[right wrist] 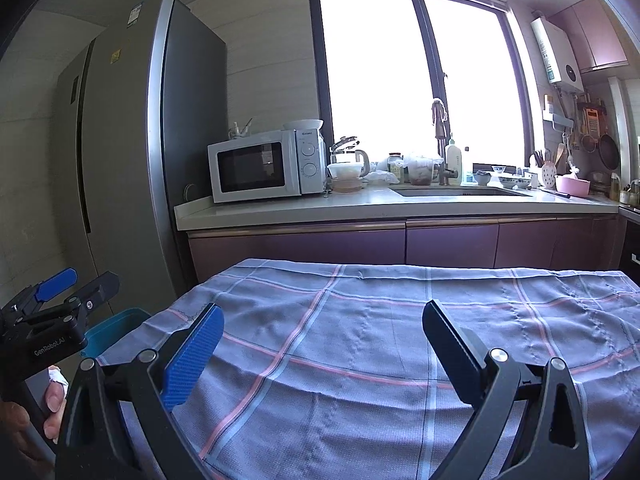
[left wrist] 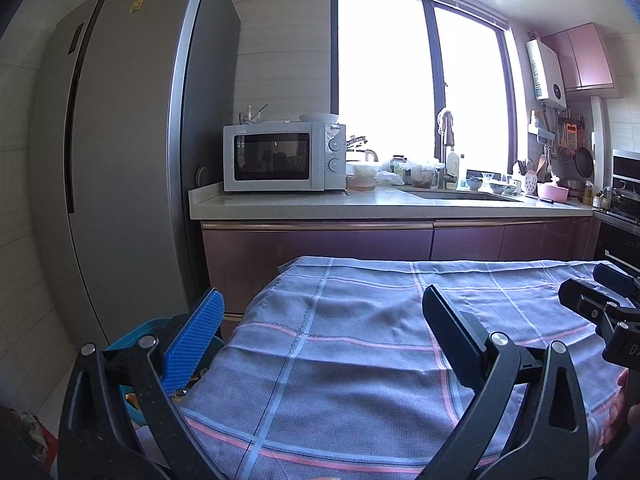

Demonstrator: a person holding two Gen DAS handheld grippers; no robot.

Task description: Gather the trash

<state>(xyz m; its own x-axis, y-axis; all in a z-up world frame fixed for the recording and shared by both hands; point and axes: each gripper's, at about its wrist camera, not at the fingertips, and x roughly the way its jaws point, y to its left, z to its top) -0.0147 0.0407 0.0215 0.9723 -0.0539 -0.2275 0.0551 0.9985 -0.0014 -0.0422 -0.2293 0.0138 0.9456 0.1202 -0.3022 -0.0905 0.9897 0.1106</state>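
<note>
The left gripper hangs above the near left part of the table, its 2 fingers spread wide with nothing between them. The right gripper hovers over the near middle, equally wide and empty. Both are held level and pointing away from the person, which looks like a resting pose rather than a reach.

Below them the checked cloth covers the table from near edge to far edge, and no trash shows anywhere on it. Just off the table's left edge, low down, sits a teal bin; the left wrist view catches scraps inside it, so the trash appears to lie there already. My judgement is that collecting is done or nearly so.

There is open room over the whole cloth for either gripper to sweep. The left edge is tighter: the bin stands between the table and the refrigerator.

Beyond the far edge runs a counter with a microwave at its left end and a sink under the window.
</note>
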